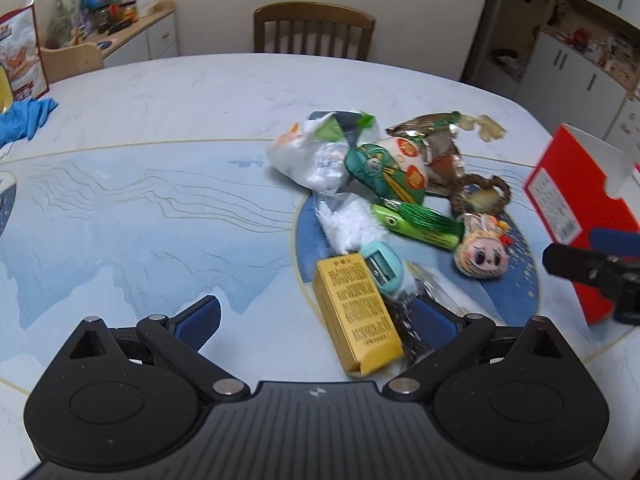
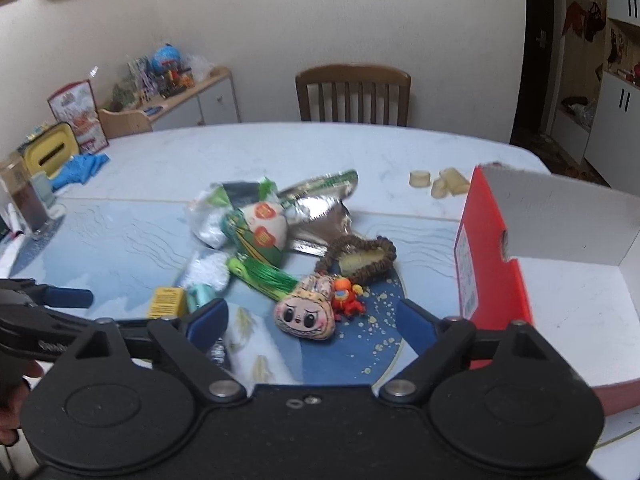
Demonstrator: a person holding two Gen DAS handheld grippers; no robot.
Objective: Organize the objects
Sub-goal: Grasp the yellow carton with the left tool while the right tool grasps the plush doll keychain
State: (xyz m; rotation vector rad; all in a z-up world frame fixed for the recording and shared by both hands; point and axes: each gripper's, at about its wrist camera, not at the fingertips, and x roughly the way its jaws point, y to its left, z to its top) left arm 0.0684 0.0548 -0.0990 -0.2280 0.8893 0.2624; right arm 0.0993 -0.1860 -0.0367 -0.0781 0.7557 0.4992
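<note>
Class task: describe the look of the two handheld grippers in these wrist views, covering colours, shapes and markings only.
Both the left gripper and the right gripper are matte black plastic. Each has a ribbed centre body, two round disc-shaped housings, angular linkage arms with silver pivot pins, and two fingers faced with blue textured pads. A small emblem marks the left body. No cables or sleeves show.

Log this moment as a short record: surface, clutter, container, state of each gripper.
surface: patterned table
clutter: yellow box, teal gadget, green tassel, doll-face plush, orange figure, all loose in one pile
container: red box, open, right of the pile
left gripper: open, holding nothing
right gripper: open, holding nothing
</note>
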